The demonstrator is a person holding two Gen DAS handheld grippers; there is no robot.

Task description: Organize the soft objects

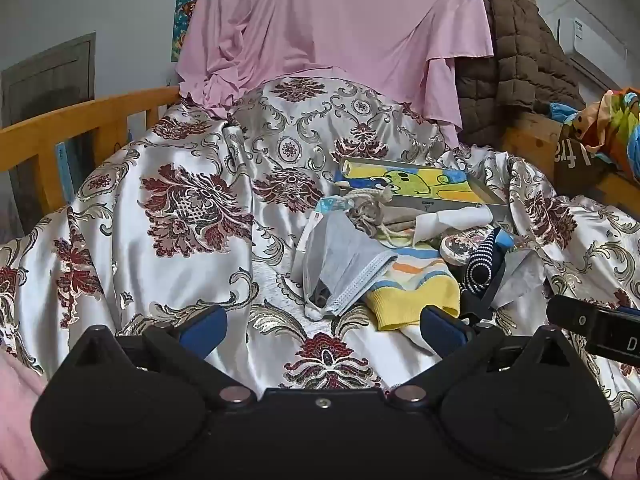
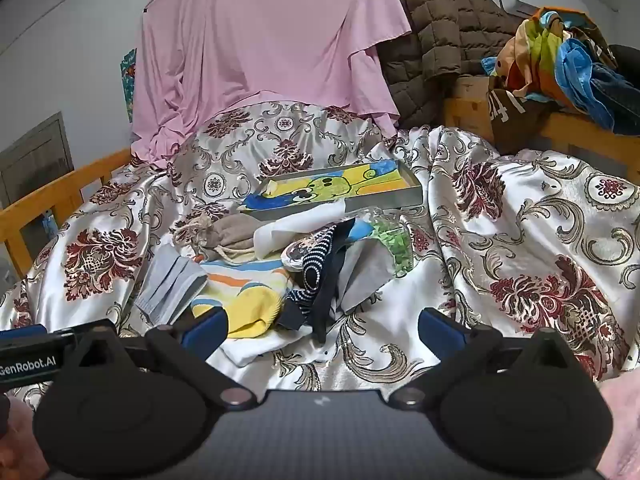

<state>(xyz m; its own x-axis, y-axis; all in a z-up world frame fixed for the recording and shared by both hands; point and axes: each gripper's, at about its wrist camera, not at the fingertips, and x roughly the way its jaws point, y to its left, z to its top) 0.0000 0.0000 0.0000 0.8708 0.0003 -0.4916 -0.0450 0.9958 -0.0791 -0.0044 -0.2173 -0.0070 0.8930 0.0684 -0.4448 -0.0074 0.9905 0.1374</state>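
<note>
A heap of small soft things is seen on the bed, on a satin floral cover [image 1: 180,216], just in front of a shallow box [image 1: 420,188] lined with a cartoon print. In the heap a grey mask [image 1: 344,264], a striped sock [image 1: 416,288] with a yellow cuff, a beige pouch [image 2: 236,232] with a drawstring, a white cloth [image 2: 296,228], a navy dotted sock [image 2: 316,268] and a clear bag [image 2: 396,240] of green bits can be told apart; several overlap.

The left tool [image 1: 324,324] is held low before the heap, its fingers spread wide and nothing between them. The right tool [image 2: 324,324] is likewise spread and empty, near the yellow cuff and the navy sock.

All of these are judged light, limp and easily crumpled; none looks fragile. The satin is likely slippery, so a thing may slide when pushed rather than pinched. The striped sock is best taken at its thick ribbed cuff, the mask at its pleated edge, the pouch at its gathered neck.

In the left view the striped sock's long axis runs from the cuff, nearest the tool, back and slightly right toward the box. The mask lies tilted, its long edge running down-left to up-right. The navy sock's long axis runs roughly toward the box, as best can be told.
</note>
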